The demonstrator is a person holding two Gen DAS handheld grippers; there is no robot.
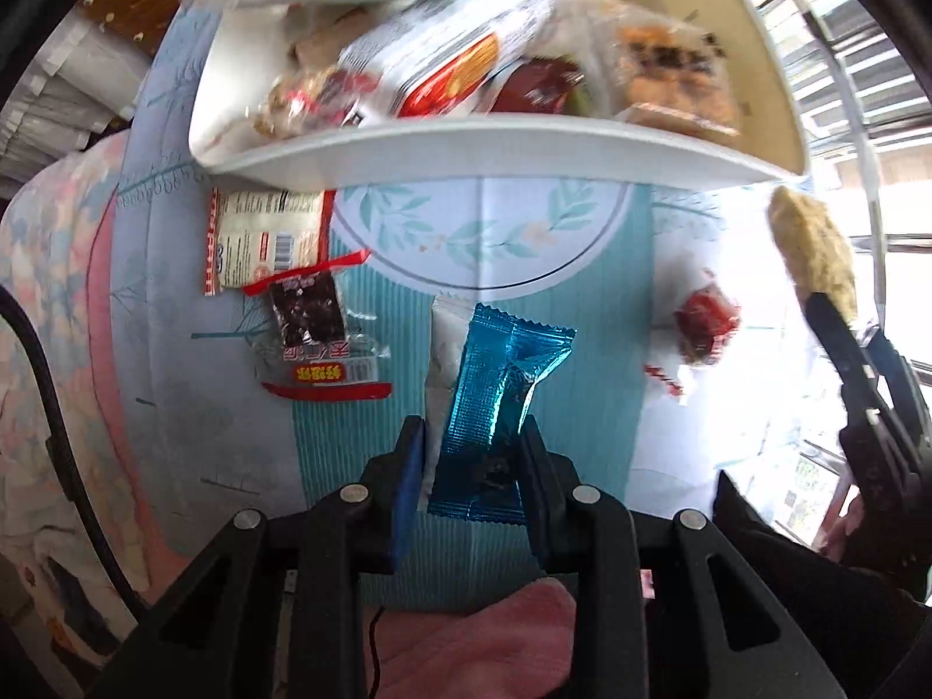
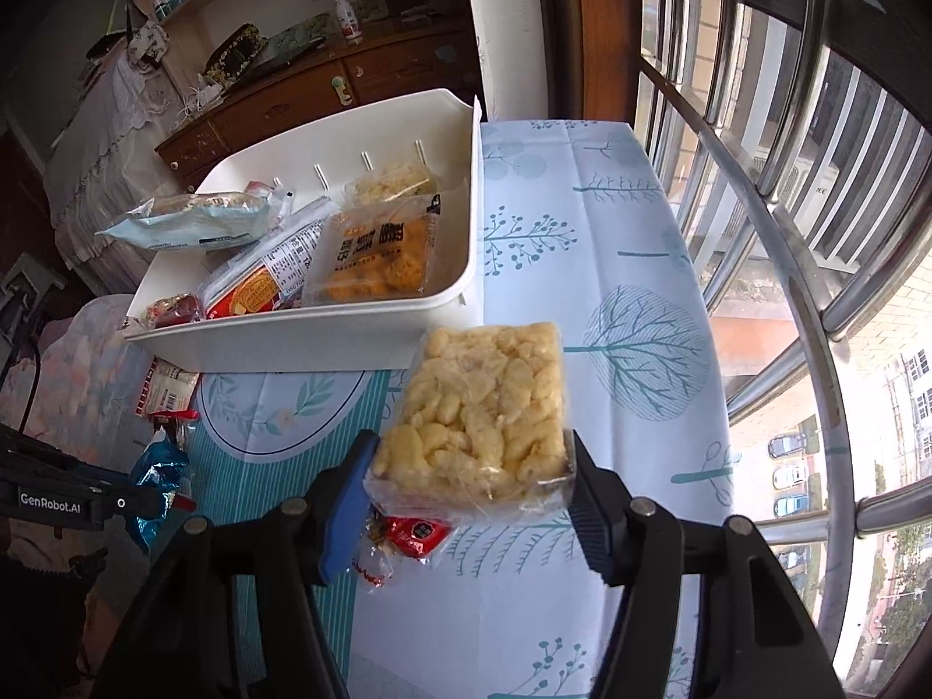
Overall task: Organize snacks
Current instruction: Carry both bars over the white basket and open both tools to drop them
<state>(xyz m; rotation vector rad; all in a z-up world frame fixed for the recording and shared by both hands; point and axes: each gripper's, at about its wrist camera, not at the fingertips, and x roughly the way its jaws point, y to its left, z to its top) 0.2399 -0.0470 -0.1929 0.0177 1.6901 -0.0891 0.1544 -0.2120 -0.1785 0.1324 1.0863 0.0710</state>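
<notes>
My left gripper (image 1: 470, 454) points down over the table, shut on a blue foil snack packet (image 1: 501, 384). A white packet (image 1: 442, 343) lies against the blue one at the left pad; I cannot tell if it is gripped too. My right gripper (image 2: 469, 495) is shut on a clear-wrapped block of yellow puffed snack (image 2: 477, 413), held above the tablecloth in front of the white bin (image 2: 326, 338). The bin (image 1: 495, 145) holds several snack packs. Loose on the table lie a white-and-red packet (image 1: 265, 239), a dark packet with red ends (image 1: 309, 314) and a small red packet (image 2: 416, 533). The left gripper with its blue packet (image 2: 157, 477) shows at the right wrist view's left edge.
The table carries a blue-and-white patterned cloth (image 2: 582, 233). Metal window bars (image 2: 786, 175) run along its right side. A wooden dresser (image 2: 303, 93) stands behind the bin. A flowered cloth (image 1: 52, 291) lies off the table's left edge.
</notes>
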